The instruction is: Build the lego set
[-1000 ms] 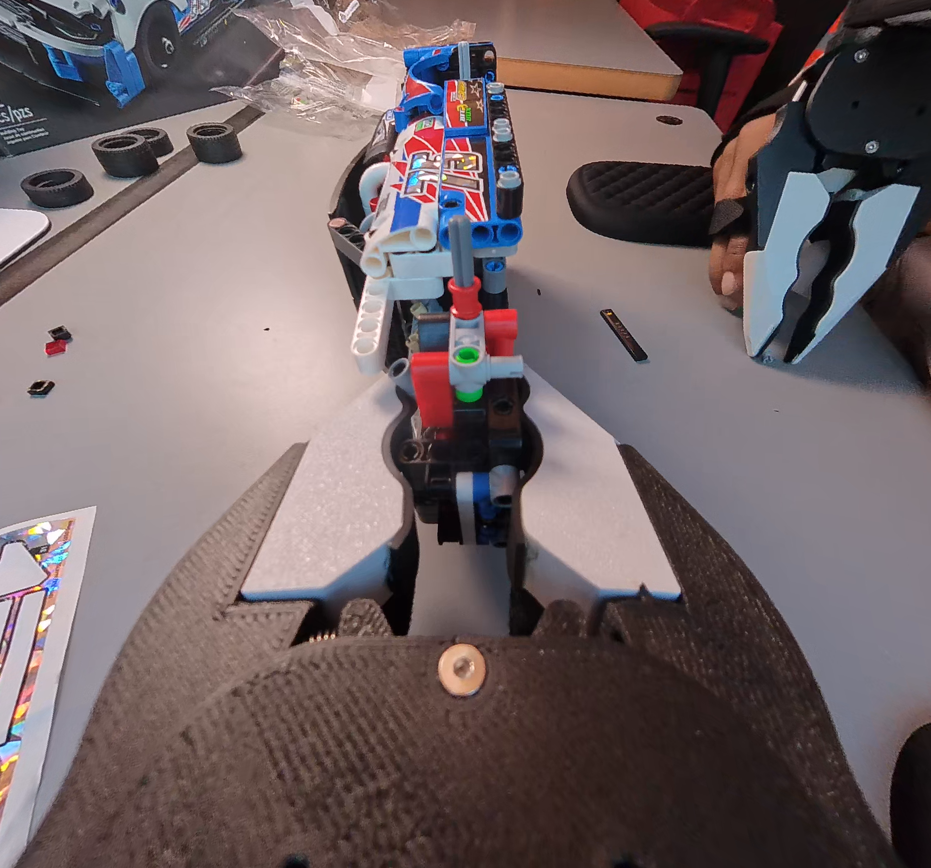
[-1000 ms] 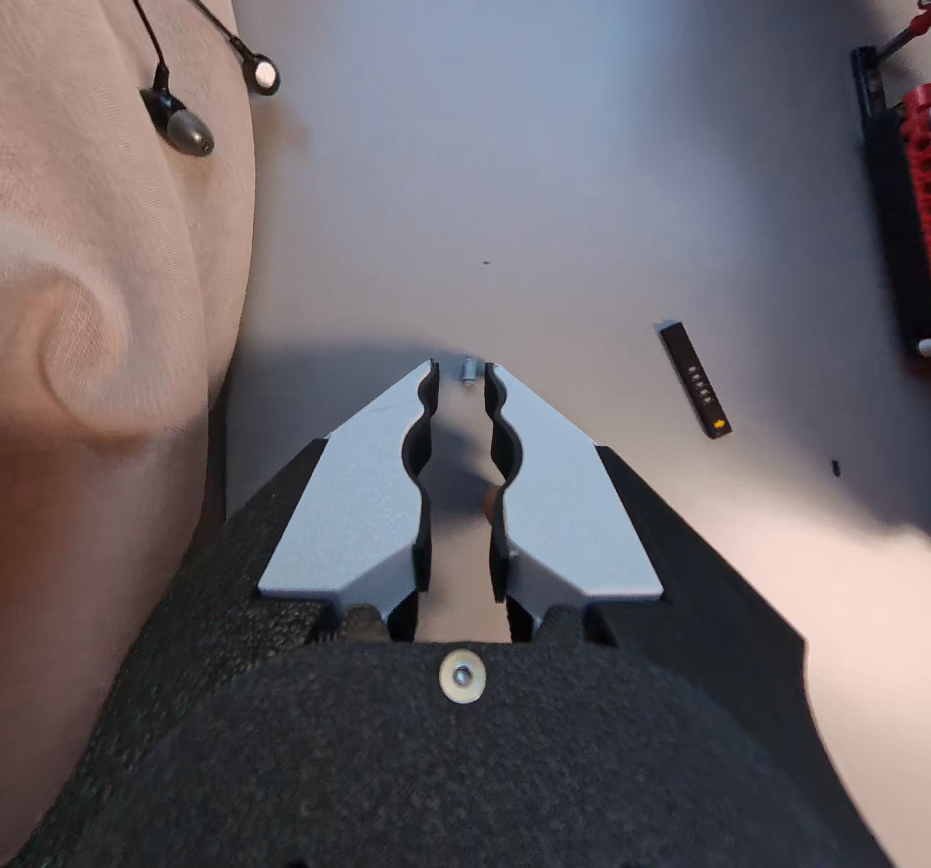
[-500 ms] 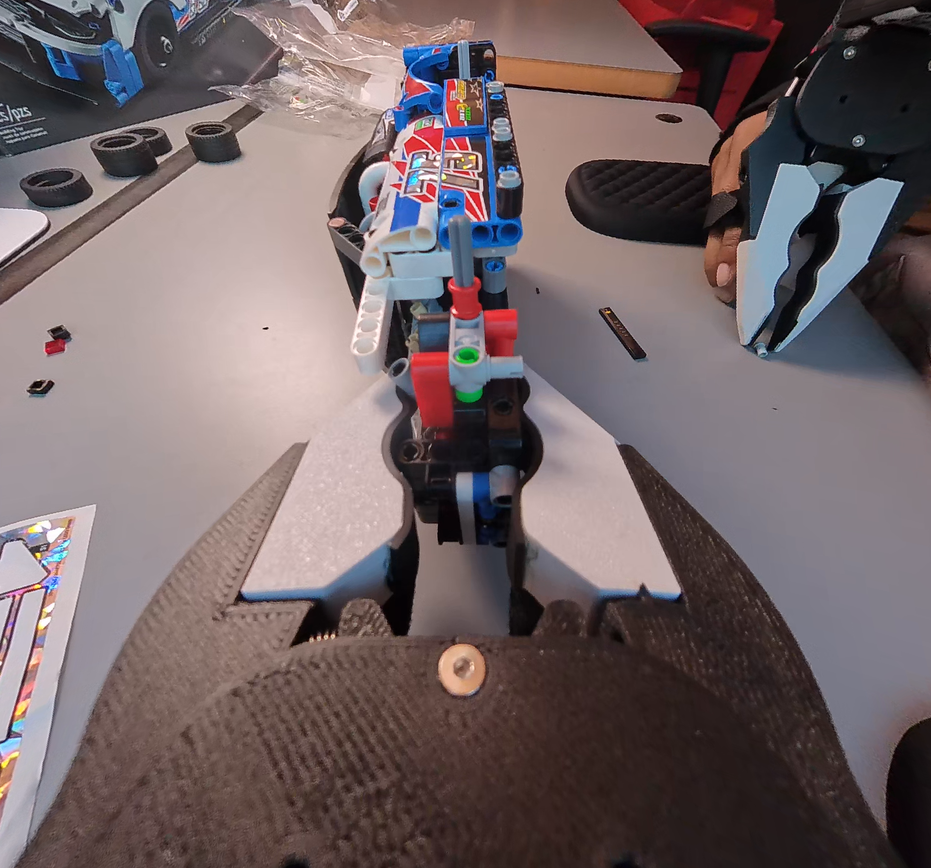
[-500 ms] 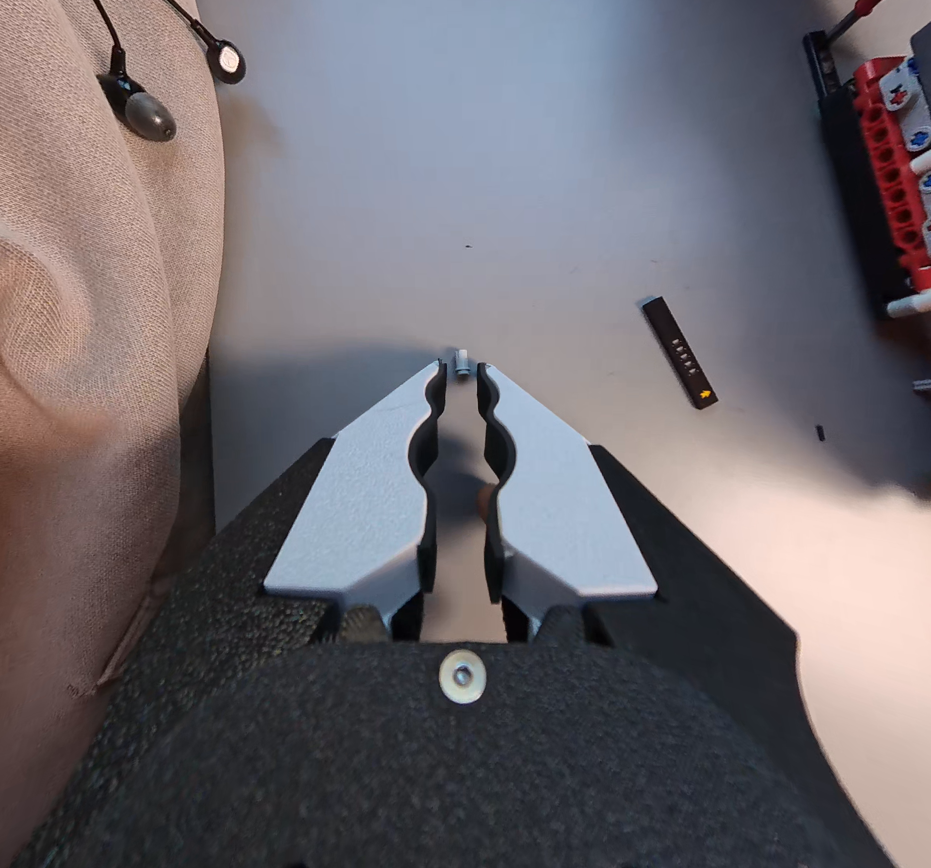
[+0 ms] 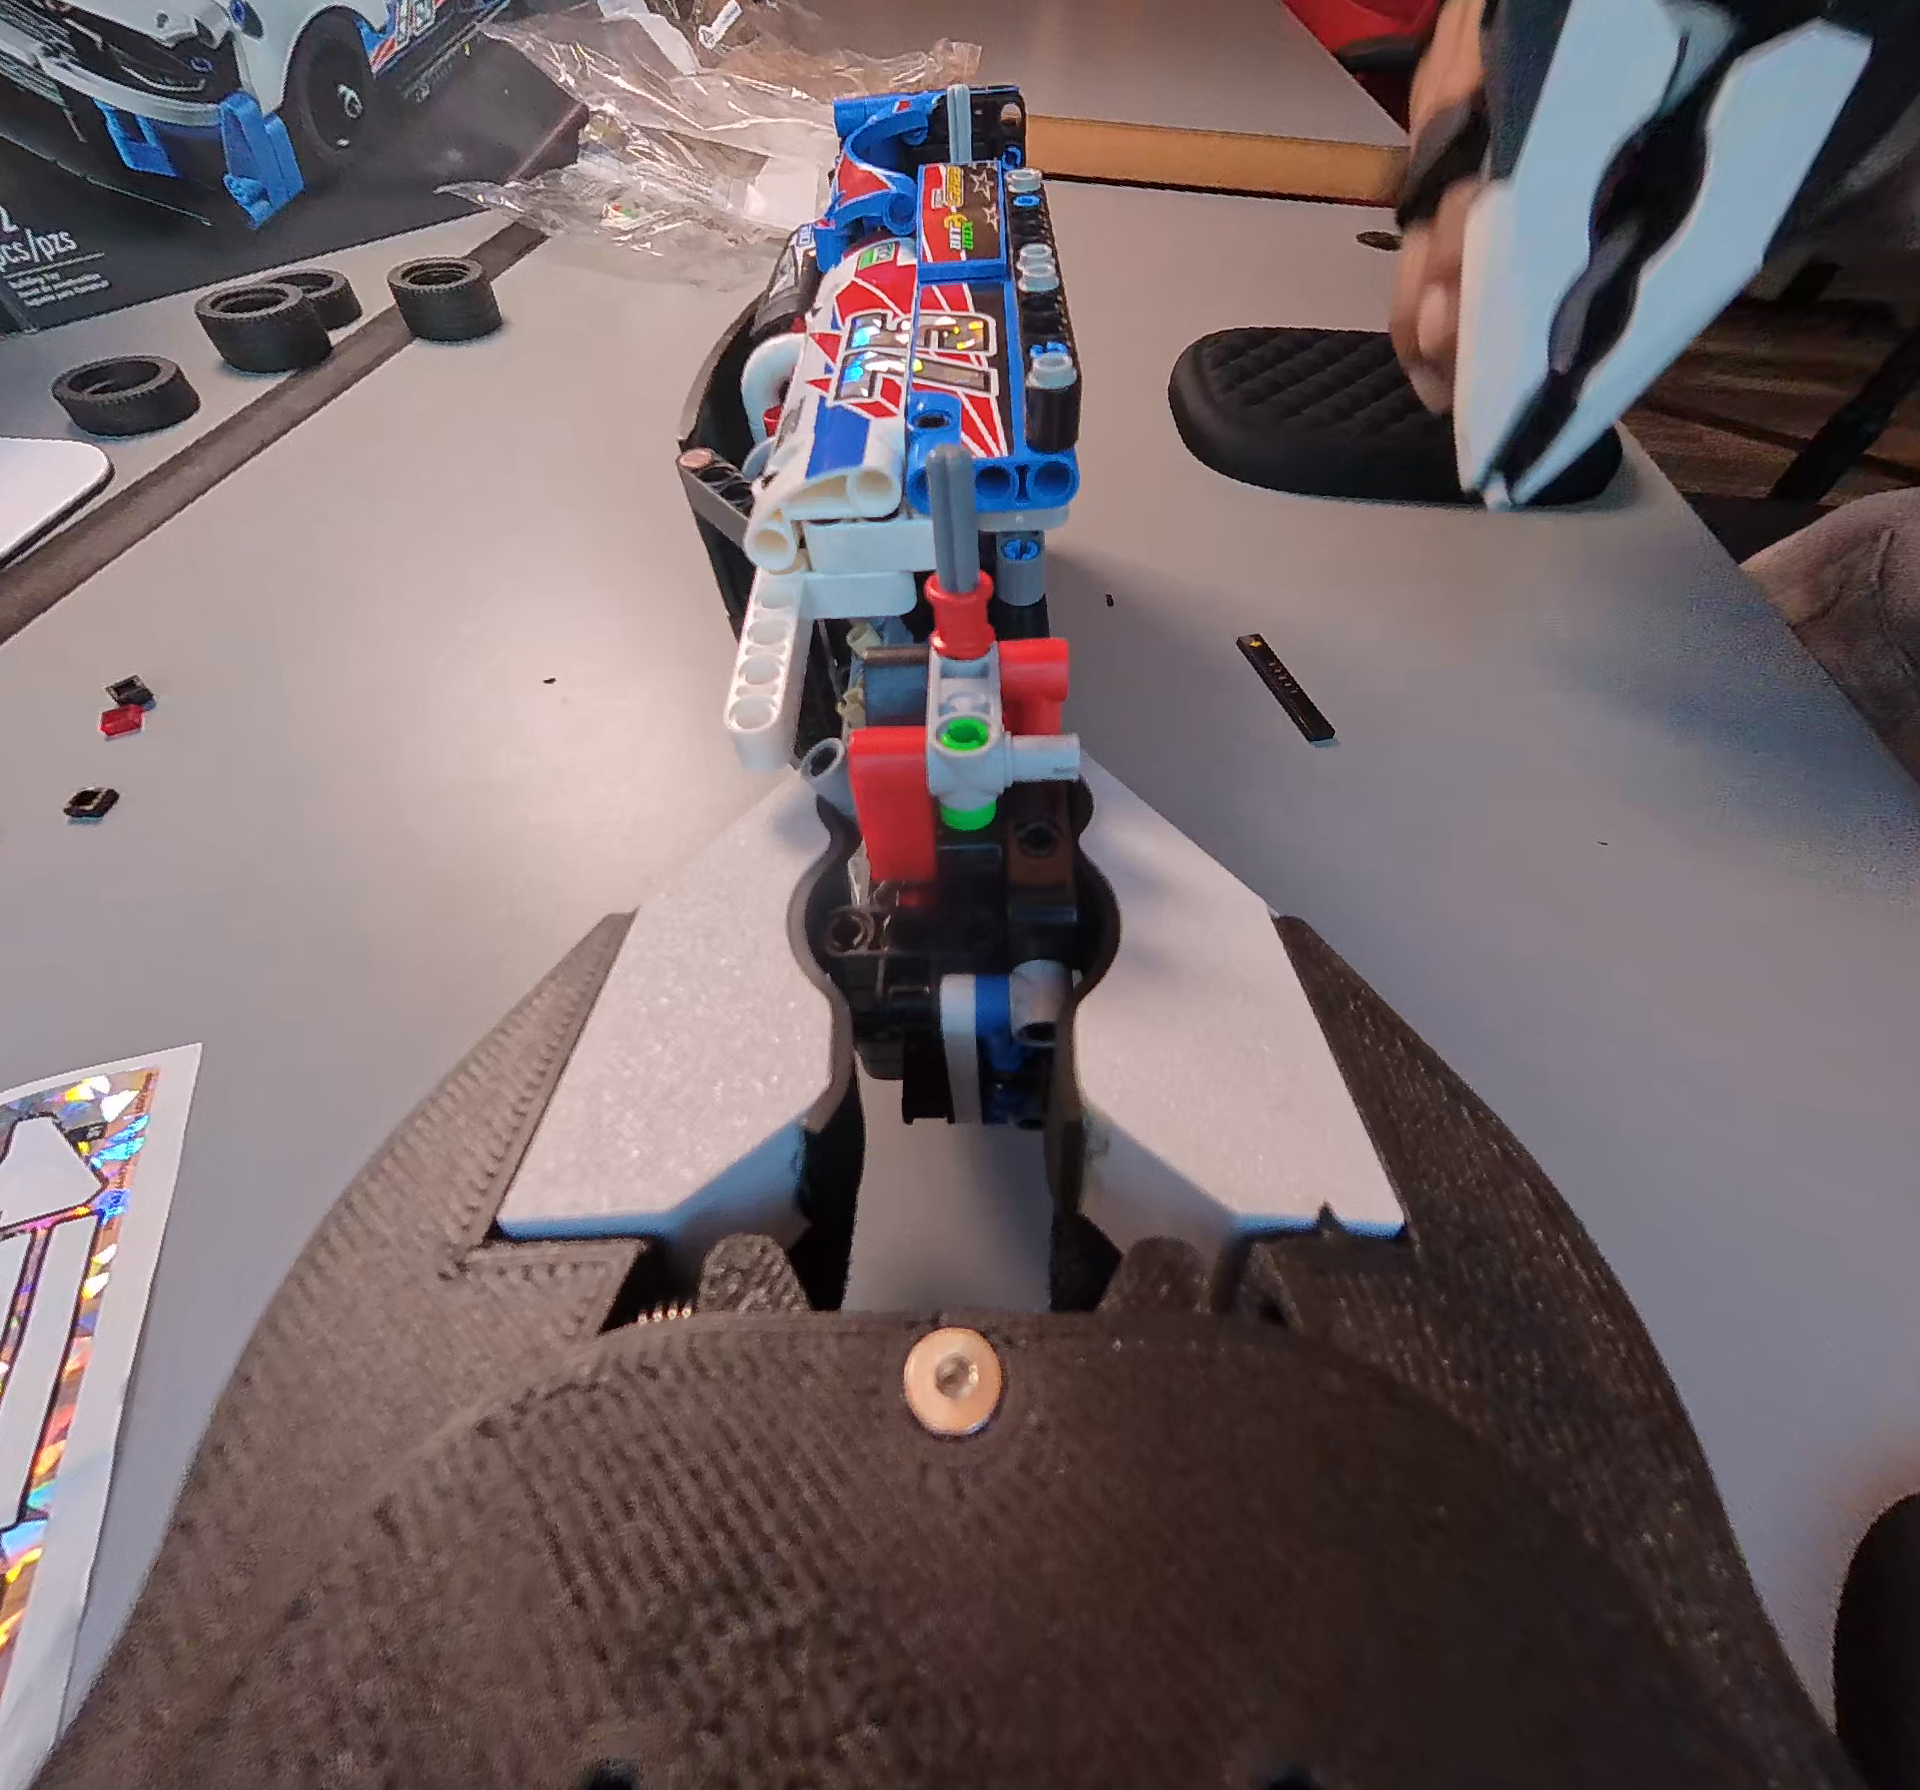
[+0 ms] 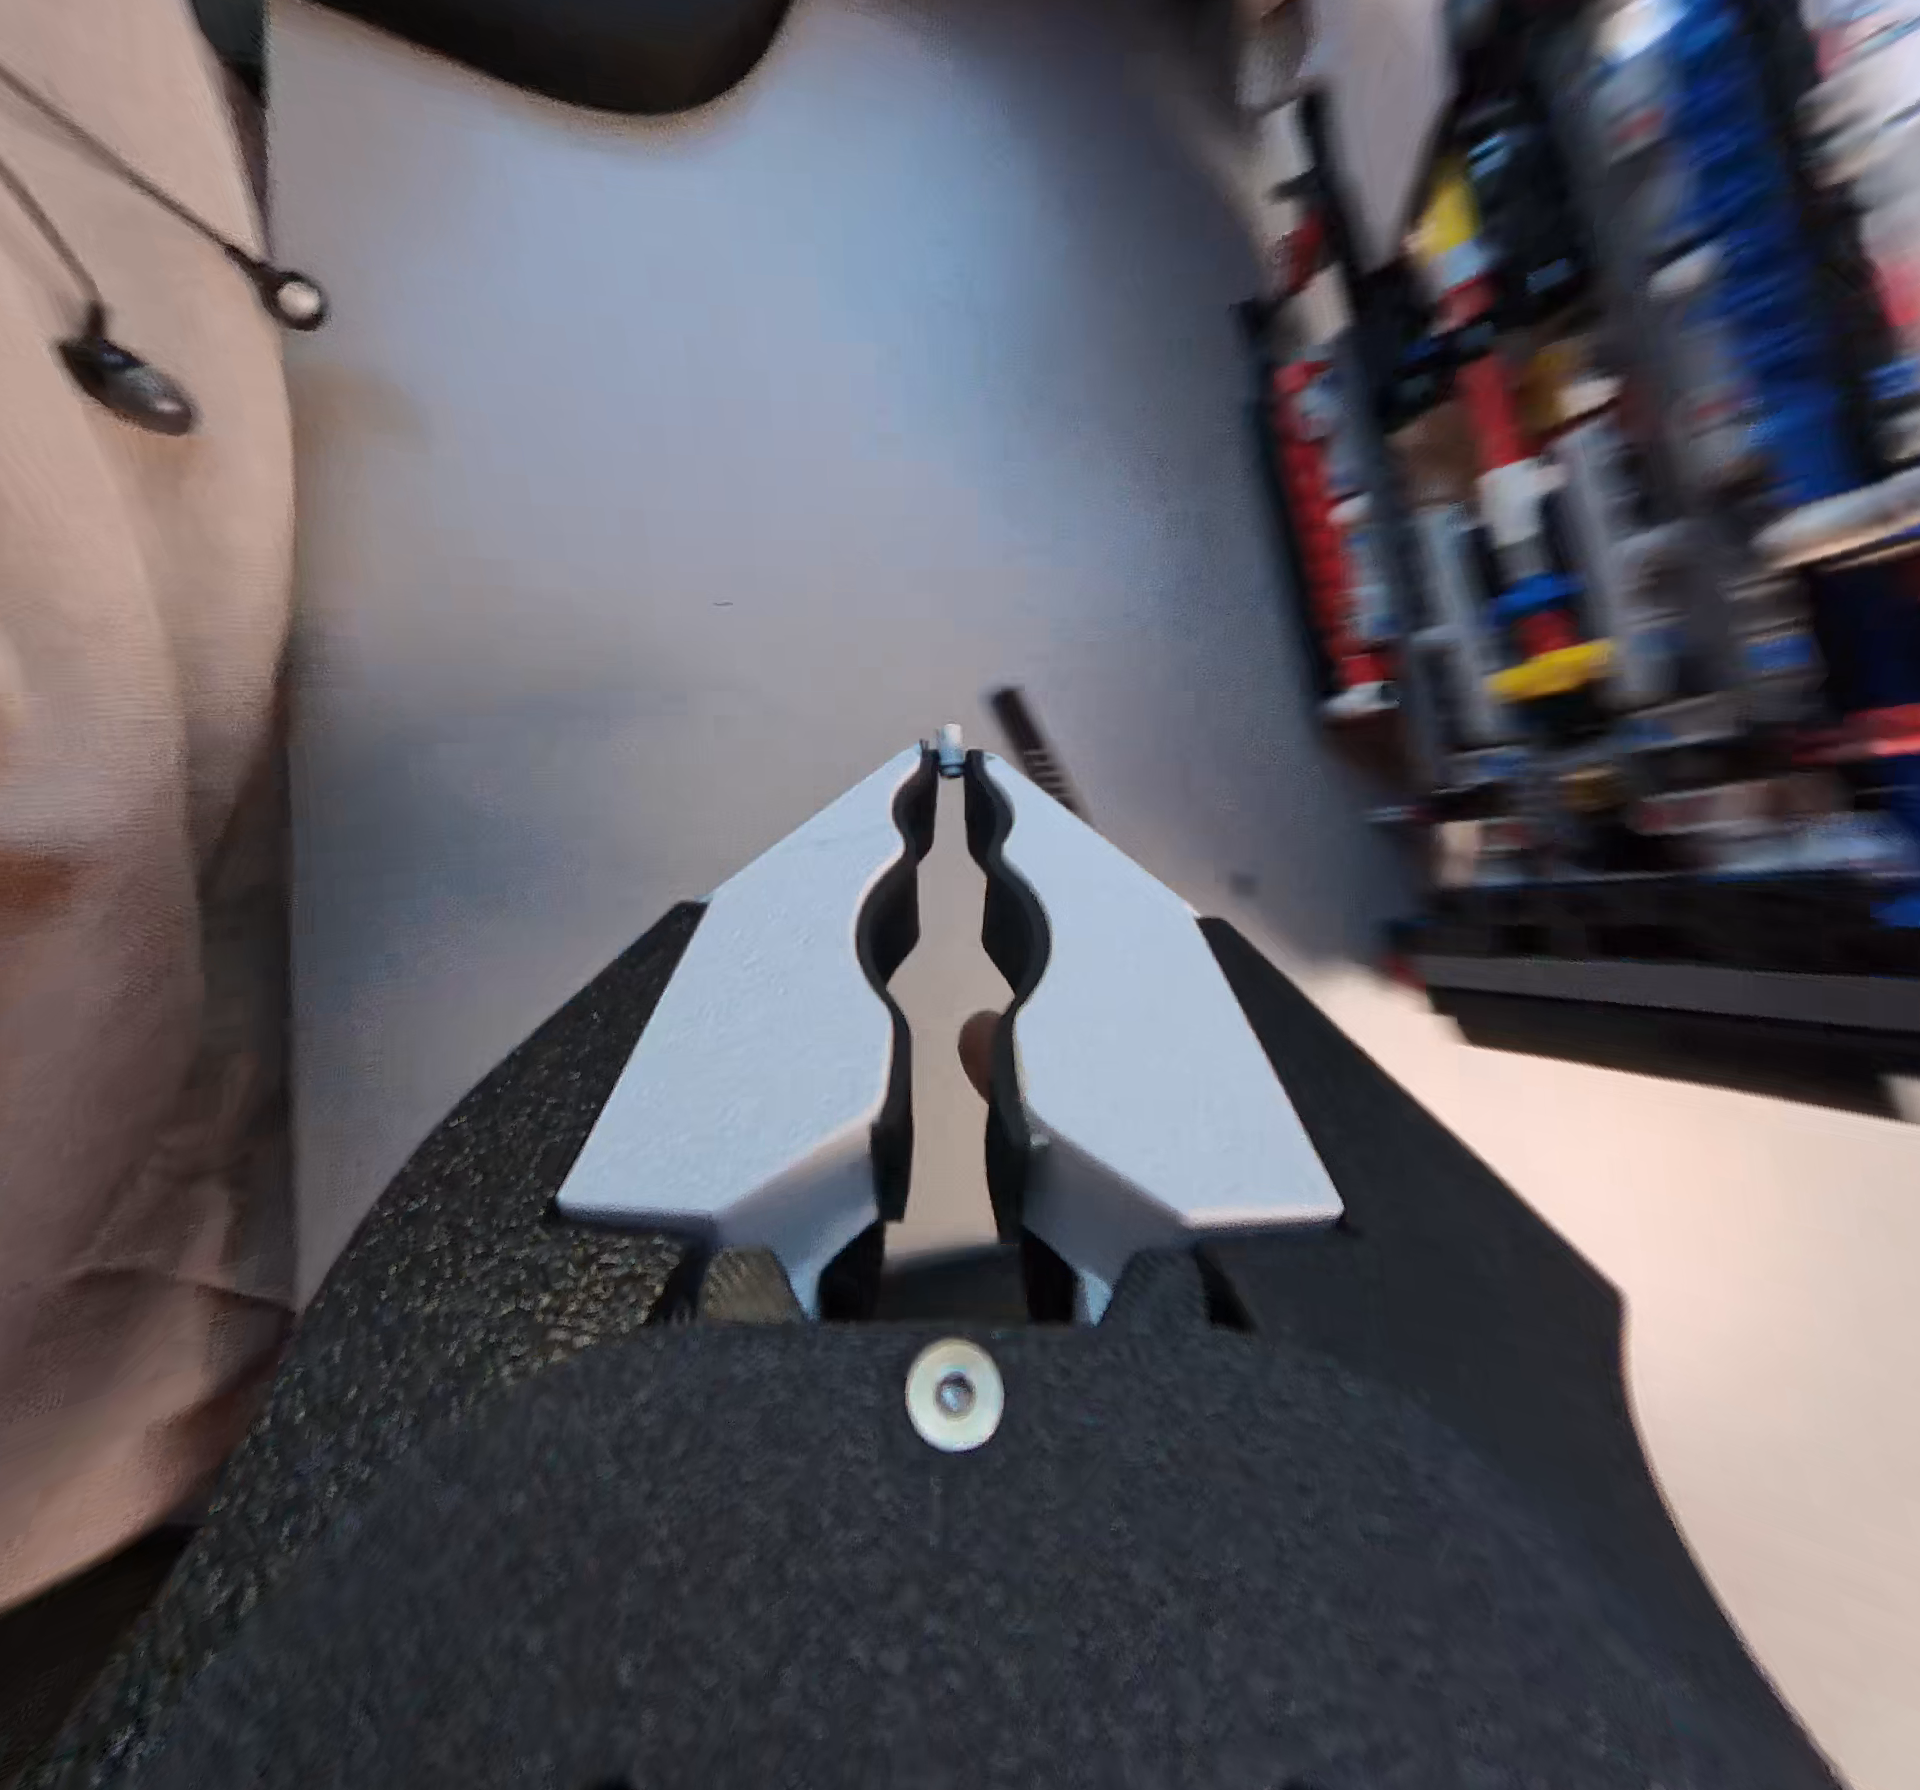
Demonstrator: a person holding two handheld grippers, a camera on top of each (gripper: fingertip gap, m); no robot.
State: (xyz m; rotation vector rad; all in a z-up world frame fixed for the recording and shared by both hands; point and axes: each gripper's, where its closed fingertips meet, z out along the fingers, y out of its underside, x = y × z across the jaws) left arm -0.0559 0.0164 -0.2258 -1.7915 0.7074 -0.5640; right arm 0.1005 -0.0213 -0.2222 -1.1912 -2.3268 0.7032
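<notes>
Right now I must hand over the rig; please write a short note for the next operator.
Left gripper: shut on the car model, which lies on its side on the grey table.
Right gripper: shut on a tiny grey pin, raised above the table.
Done: body largely built, stickers on, pin picked up.
Left: fit the pin to the model; four tyres wait at far left, small black and red pieces nearer.
</notes>
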